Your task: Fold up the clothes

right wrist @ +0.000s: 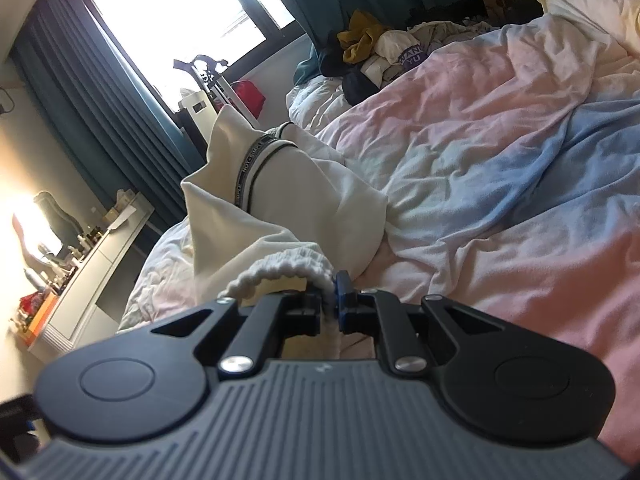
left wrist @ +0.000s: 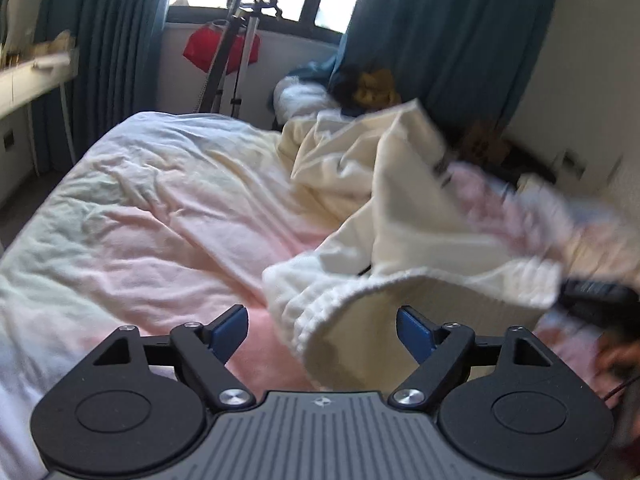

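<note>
Left tongs (left wrist: 321, 330): tilted down over the bed (left wrist: 132, 216), spread wide; nothing sits between the blue pads (left wrist: 230, 330); the ribbed hem (left wrist: 316, 300) of the cream garment (left wrist: 400, 208) hangs just beyond them, in the gap.
Right tongs (right wrist: 331, 300): angled down and toward the window (right wrist: 176, 12), pressed together, pinching the ribbed hem (right wrist: 280, 268) of the garment.
Garment (right wrist: 288, 200): cream, bunched, lifted off the bed at the pinched hem, the rest trailing onto the pink and blue duvet (right wrist: 500, 168); a striped band (right wrist: 260, 152) shows farther up.
Right hand (left wrist: 616, 360): blurred at the right edge of the left view.
Clothes pile (right wrist: 372, 52): at the far end of the bed, well apart.
</note>
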The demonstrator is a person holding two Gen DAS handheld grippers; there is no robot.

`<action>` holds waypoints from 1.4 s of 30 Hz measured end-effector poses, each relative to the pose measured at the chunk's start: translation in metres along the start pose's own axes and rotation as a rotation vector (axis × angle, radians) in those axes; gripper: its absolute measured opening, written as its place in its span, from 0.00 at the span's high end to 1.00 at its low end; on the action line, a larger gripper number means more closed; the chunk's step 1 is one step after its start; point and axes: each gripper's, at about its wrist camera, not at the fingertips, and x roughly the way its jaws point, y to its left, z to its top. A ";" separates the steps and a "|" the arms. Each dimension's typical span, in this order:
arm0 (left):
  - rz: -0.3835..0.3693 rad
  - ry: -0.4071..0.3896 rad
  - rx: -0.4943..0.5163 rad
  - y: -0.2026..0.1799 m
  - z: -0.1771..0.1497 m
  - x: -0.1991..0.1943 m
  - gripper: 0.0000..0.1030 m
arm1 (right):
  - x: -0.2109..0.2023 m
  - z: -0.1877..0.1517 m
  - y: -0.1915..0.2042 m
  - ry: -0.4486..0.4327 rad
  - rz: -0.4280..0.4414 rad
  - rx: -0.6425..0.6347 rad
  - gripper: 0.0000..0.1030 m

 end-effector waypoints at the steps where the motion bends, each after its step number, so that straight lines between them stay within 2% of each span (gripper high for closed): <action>1: 0.031 0.022 0.024 -0.003 -0.001 0.007 0.23 | 0.000 0.000 0.000 0.002 0.000 0.000 0.89; 4: 0.090 0.063 0.028 0.000 -0.001 0.029 0.31 | 0.004 -0.001 0.003 0.020 -0.011 -0.031 0.89; 6: 0.125 0.075 -0.011 0.007 0.002 0.043 0.33 | 0.008 -0.003 0.006 0.036 -0.023 -0.059 0.89; 8: 0.131 0.083 -0.062 0.014 0.005 0.053 0.43 | 0.012 -0.005 0.005 0.059 -0.026 -0.067 0.88; 9: 0.124 0.084 -0.087 0.017 0.007 0.058 0.51 | 0.014 -0.006 0.004 0.070 -0.025 -0.067 0.88; 10: 0.117 0.085 -0.112 0.021 0.008 0.061 0.66 | 0.016 -0.006 0.003 0.080 -0.024 -0.068 0.88; 12: 0.104 0.078 -0.140 0.022 0.014 0.064 0.87 | 0.020 -0.009 0.002 0.108 -0.031 -0.073 0.88; 15: 0.123 0.028 -0.163 0.019 0.029 0.058 0.89 | 0.024 -0.014 0.001 0.145 -0.017 -0.054 0.88; 17: 0.131 -0.024 -0.180 0.019 0.047 0.049 0.90 | 0.020 -0.015 0.002 0.135 0.017 -0.035 0.89; 21: 0.203 -0.145 -0.161 0.027 0.095 0.029 0.90 | 0.005 -0.010 0.014 0.091 0.191 0.004 0.89; 24: 0.256 -0.202 -0.169 0.045 0.136 0.023 0.90 | -0.006 -0.007 0.037 0.064 0.300 -0.038 0.90; 26: 0.281 -0.236 -0.165 0.055 0.163 0.025 0.90 | -0.001 -0.005 0.056 0.089 0.361 -0.019 0.90; 32: 0.369 -0.268 -0.181 0.104 0.234 0.061 0.90 | 0.030 -0.003 0.145 0.089 0.462 -0.167 0.90; 34: 0.392 -0.244 -0.181 0.127 0.241 0.089 0.90 | 0.053 -0.014 0.169 0.102 0.462 -0.217 0.90; 37: 0.424 -0.164 -0.202 0.164 0.228 0.142 0.90 | 0.094 -0.044 0.188 0.112 0.467 -0.303 0.90; 39: 0.429 -0.125 -0.231 0.186 0.212 0.173 0.90 | 0.119 -0.065 0.188 0.146 0.457 -0.346 0.89; 42: 0.430 -0.112 -0.275 0.212 0.188 0.203 0.89 | 0.148 -0.085 0.176 0.208 0.419 -0.348 0.89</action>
